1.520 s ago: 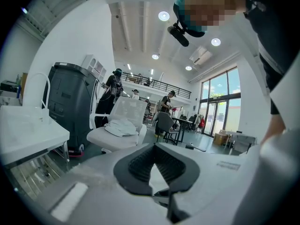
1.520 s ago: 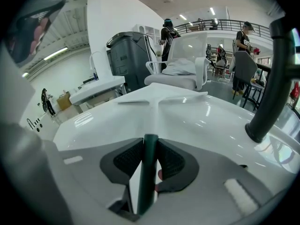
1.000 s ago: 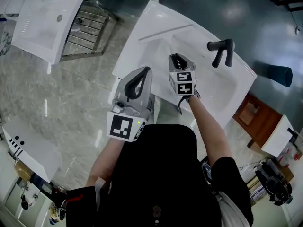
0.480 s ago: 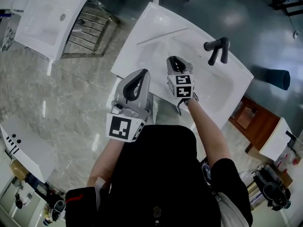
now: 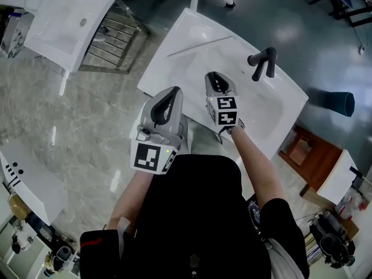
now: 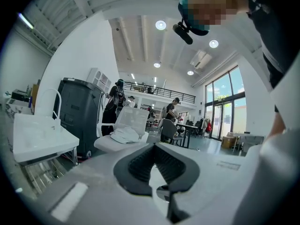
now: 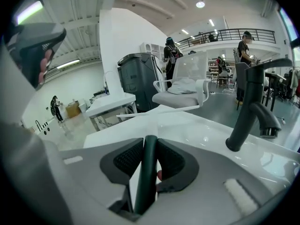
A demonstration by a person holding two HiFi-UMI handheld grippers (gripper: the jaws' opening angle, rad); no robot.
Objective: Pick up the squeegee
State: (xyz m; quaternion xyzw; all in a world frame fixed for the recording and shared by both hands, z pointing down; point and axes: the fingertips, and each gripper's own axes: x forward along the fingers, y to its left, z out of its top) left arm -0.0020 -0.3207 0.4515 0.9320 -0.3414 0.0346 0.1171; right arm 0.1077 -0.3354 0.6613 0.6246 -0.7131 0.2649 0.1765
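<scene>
Lifted slightly off the basin since a second ago, with no change of grip: right gripper (image 7: pixel 146 143) clenched on the dark handle of the squeegee (image 7: pixel 143 182), ribbed pads pressed against both sides of it. Handle running from between the tips back toward 6 o'clock in the right gripper view, working end not to be made out. Left gripper (image 6: pixel 154 146) with tips drawn together on nothing, only a pale surface visible through the gap behind the pads. Placed in the head view much as in the earlier frame, at 8 o'clock of the right gripper and just beside it. Both held above the near edge of the white sink (image 5: pixel 174 63). Dark faucet (image 5: pixel 263 63) at 2 o'clock of the right gripper, apart from it, and shifted a little toward 9 o'clock across the head view compared with a second ago. Second sink top (image 5: pixel 70 22) at 10 o'clock of that view, slid slightly toward 3 o'clock since then, resting on a metal rack (image 5: pixel 110 39). Marbled floor (image 5: pixel 87 127) at 9 o'clock of the grippers. Blue bin (image 5: pixel 340 103) at 3 o'clock and wooden cabinet (image 5: pixel 302 150) at 4 o'clock, both well apart from the sink. Beyond the sink at 12 o'clock in the right gripper view, a white office chair (image 7: pixel 180 95), and farther off a few people standing in a bright hall.
</scene>
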